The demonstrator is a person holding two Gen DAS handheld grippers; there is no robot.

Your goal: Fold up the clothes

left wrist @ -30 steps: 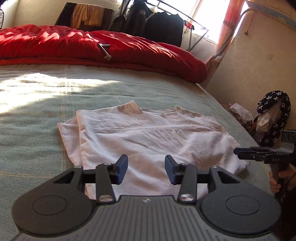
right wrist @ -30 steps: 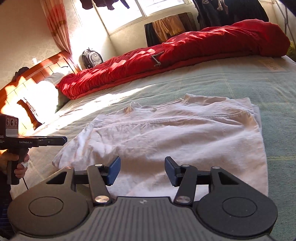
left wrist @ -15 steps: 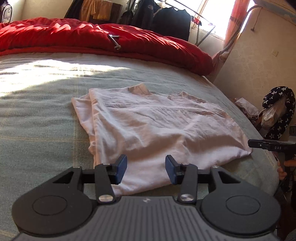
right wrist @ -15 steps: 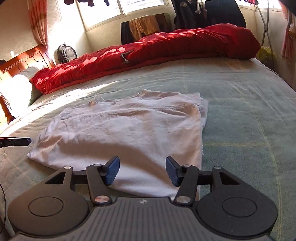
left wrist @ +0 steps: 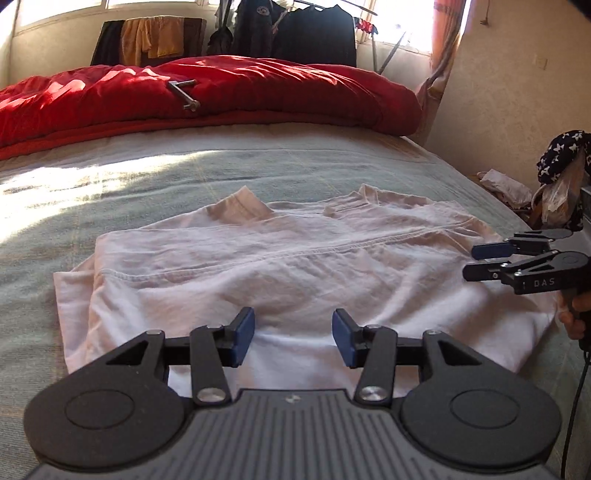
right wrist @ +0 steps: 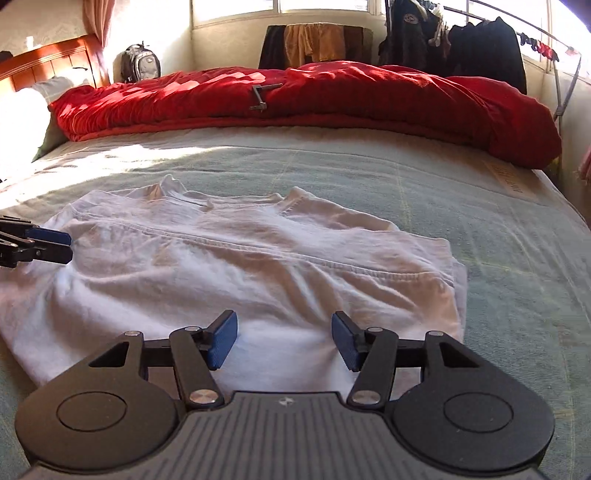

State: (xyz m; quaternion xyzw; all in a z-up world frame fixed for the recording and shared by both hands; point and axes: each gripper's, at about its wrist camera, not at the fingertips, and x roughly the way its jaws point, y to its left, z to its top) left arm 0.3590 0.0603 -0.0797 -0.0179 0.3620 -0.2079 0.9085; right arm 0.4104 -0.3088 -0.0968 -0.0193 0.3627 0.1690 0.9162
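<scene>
One white shirt [left wrist: 295, 266] lies flat on the bed [left wrist: 184, 177], collar toward twelve o'clock, long axis three-to-nine. Two grippers: left gripper [left wrist: 293, 336] apart, empty; right gripper [right wrist: 283, 338] opening, empty.

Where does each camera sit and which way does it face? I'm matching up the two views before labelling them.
Left wrist: on the left tool, looking down over the white shirt toward the red duvet; its own open fingers show, plus the right tool and a hand at the right edge.
Right wrist: on the right tool, its jaws opening with nothing between them, facing the same way; the left tool enters at the left.
Shared: shirt, green bedspread, duvet, hanging dark clothes.
</scene>
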